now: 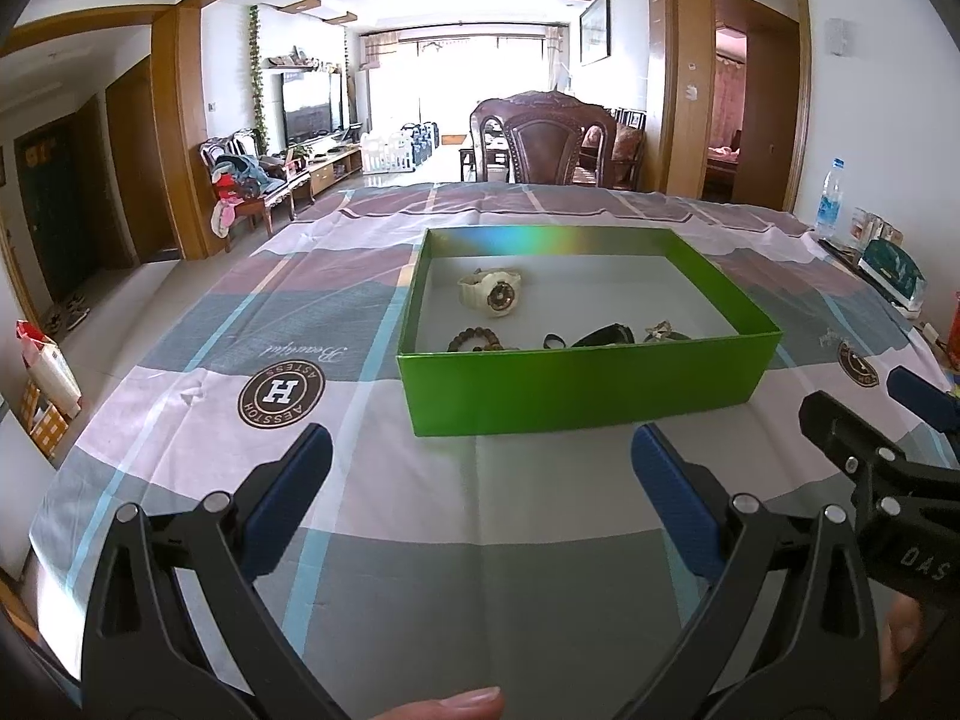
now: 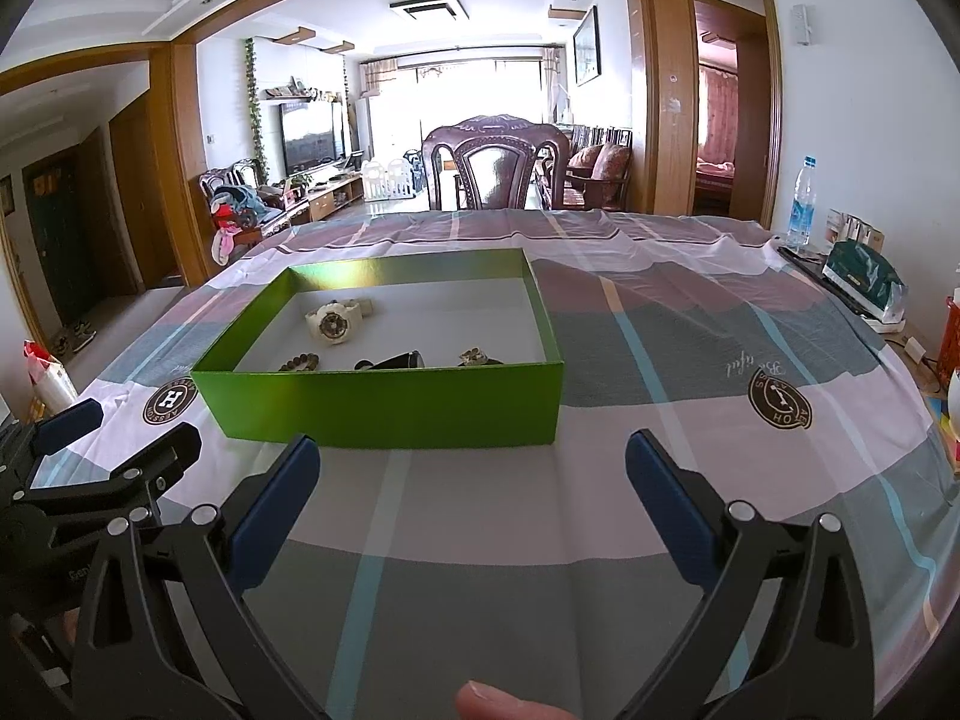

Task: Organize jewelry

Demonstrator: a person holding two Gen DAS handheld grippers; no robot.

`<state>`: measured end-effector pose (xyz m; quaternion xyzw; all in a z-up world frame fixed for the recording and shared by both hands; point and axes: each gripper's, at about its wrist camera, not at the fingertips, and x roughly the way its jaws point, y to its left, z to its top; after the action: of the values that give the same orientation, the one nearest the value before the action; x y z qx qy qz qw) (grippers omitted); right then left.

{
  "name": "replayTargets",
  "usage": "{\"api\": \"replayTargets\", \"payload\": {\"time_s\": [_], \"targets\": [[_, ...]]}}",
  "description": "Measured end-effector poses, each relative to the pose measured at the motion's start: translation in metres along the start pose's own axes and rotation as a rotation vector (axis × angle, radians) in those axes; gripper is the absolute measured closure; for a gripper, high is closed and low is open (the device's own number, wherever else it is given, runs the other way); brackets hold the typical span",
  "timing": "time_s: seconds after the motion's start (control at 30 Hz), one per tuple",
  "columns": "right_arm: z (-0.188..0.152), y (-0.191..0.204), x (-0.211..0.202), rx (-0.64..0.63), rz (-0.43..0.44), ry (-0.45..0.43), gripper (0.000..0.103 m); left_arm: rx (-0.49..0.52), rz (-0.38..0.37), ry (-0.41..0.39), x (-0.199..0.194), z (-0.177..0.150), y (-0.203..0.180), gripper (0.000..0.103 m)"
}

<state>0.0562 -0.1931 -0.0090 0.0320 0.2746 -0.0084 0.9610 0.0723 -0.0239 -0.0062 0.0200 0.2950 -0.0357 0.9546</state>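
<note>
A green open box (image 1: 576, 384) (image 2: 384, 405) stands on the clothed table. Inside lie a cream watch (image 1: 492, 293) (image 2: 333, 318), a brown bead bracelet (image 1: 477, 339) (image 2: 298, 363), a black watch (image 1: 600, 336) (image 2: 393, 360) and a small ornament piece (image 1: 660, 333) (image 2: 477, 357). My left gripper (image 1: 480, 462) is open and empty, just in front of the box. My right gripper (image 2: 471, 468) is open and empty, in front of the box's right corner. The right gripper also shows at the right edge of the left wrist view (image 1: 864, 408), and the left gripper at the left edge of the right wrist view (image 2: 126, 438).
A checked tablecloth (image 1: 360, 510) (image 2: 690, 360) covers the table. A dark wooden chair (image 1: 540, 141) (image 2: 495, 165) stands behind the far edge. A water bottle (image 1: 831, 198) (image 2: 801, 204) and a green pouch (image 1: 891, 273) (image 2: 861, 282) sit at the table's right side.
</note>
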Motion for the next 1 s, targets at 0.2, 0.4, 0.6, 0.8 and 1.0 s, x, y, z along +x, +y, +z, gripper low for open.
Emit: {"api": "replayTargets", "payload": {"time_s": [0.2,0.4,0.6,0.8,1.0], "targets": [[0.0,0.0,-0.0001,0.0,0.0,-0.001,0.003,0.005,0.0,-0.005,-0.0026,0.0007,-0.0022,0.004],[-0.001,-0.0007,0.0002,0.001,0.001,0.002,0.003,0.005,0.001,-0.005,-0.0027,0.0007,-0.0022,0.004],[-0.001,-0.0007,0.0001,0.0,0.001,0.003,0.003,0.005,0.001,-0.006,-0.0027,0.0007,-0.0022,0.004],[-0.0009,-0.0006,0.0001,0.001,0.002,0.002,0.003,0.005,0.002,-0.004,-0.0027,0.0006,-0.0022,0.004],[-0.0017,-0.0007,0.0014,0.001,0.002,0.005,0.003,0.006,0.003,-0.009,-0.0024,0.0006,-0.0016,0.004]]}}
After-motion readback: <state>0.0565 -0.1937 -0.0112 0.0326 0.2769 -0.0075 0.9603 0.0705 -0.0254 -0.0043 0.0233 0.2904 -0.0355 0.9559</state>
